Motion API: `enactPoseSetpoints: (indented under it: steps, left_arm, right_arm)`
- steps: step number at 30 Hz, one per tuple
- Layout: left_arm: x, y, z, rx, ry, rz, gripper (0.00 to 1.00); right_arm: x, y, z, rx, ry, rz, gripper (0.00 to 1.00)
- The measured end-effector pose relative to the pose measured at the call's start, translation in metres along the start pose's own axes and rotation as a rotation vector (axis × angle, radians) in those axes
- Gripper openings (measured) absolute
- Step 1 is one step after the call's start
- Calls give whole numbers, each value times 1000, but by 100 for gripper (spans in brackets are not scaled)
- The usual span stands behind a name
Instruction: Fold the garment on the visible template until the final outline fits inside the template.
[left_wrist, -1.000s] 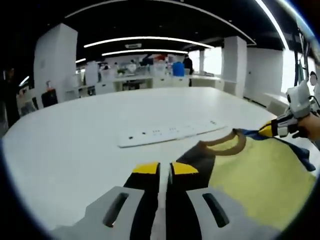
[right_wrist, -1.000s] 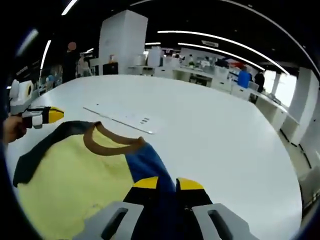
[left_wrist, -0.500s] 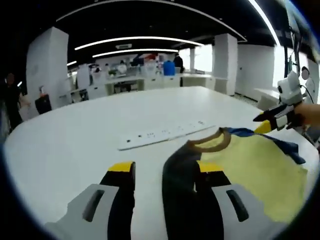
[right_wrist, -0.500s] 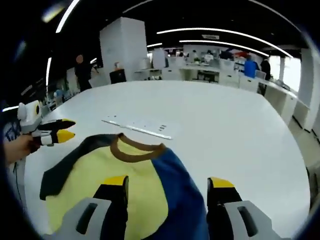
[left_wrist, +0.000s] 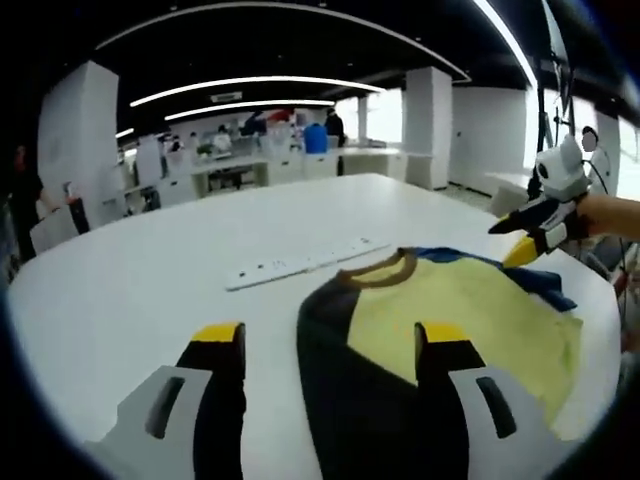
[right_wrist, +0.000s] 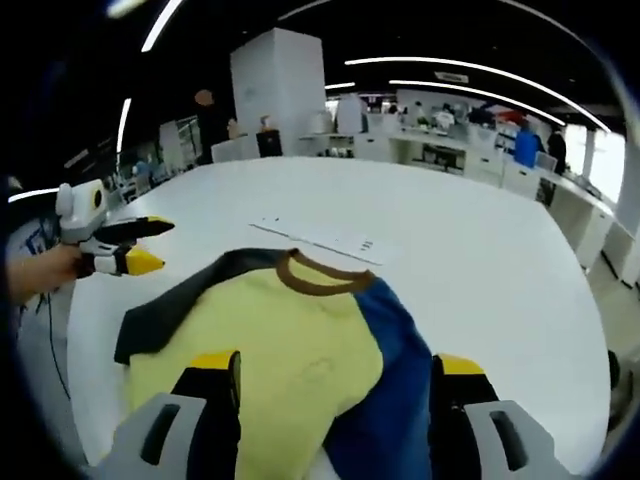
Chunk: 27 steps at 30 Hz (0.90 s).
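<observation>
A yellow garment (left_wrist: 455, 305) with a brown collar (left_wrist: 378, 270), a dark sleeve (left_wrist: 330, 340) and a blue sleeve (left_wrist: 545, 285) lies flat on the white table (left_wrist: 120, 270). My left gripper (left_wrist: 330, 340) is open above the dark sleeve and holds nothing. In the right gripper view the garment (right_wrist: 290, 335) spreads between the jaws of my open right gripper (right_wrist: 337, 365), the blue sleeve (right_wrist: 395, 360) near its right jaw. The right gripper (left_wrist: 522, 232), held in a hand, hovers past the garment's far edge. The left gripper (right_wrist: 130, 245) hangs beside the dark sleeve (right_wrist: 170, 310).
A flat white strip (left_wrist: 300, 262) with small marks lies on the table just beyond the collar; it is the strip (right_wrist: 325, 235) behind the garment in the right gripper view. Office desks, white pillars (right_wrist: 275, 90) and people stand far behind. The table's edge (right_wrist: 590, 400) curves close on the right.
Both grippers were shut on the garment's sleeves a second ago. They have opened, let go and drawn back, and the garment now lies spread on the table.
</observation>
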<state>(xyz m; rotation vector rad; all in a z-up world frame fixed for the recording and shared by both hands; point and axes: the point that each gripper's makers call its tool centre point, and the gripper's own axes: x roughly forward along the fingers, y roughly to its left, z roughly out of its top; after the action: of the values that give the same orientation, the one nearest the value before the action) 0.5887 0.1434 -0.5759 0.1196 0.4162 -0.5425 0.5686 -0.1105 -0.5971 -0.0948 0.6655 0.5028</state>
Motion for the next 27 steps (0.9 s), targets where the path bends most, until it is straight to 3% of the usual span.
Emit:
enactPoseSetpoints:
  steps: [11, 27]
  left_arm:
    - [-44, -13, -22, -100, 3, -23, 71]
    - [-79, -15, -67, -86, 91, 44, 64]
  right_arm:
    - [-38, 9, -27, -36, 3, -18, 77]
    - [-88, 2, -69, 61, -13, -96, 77]
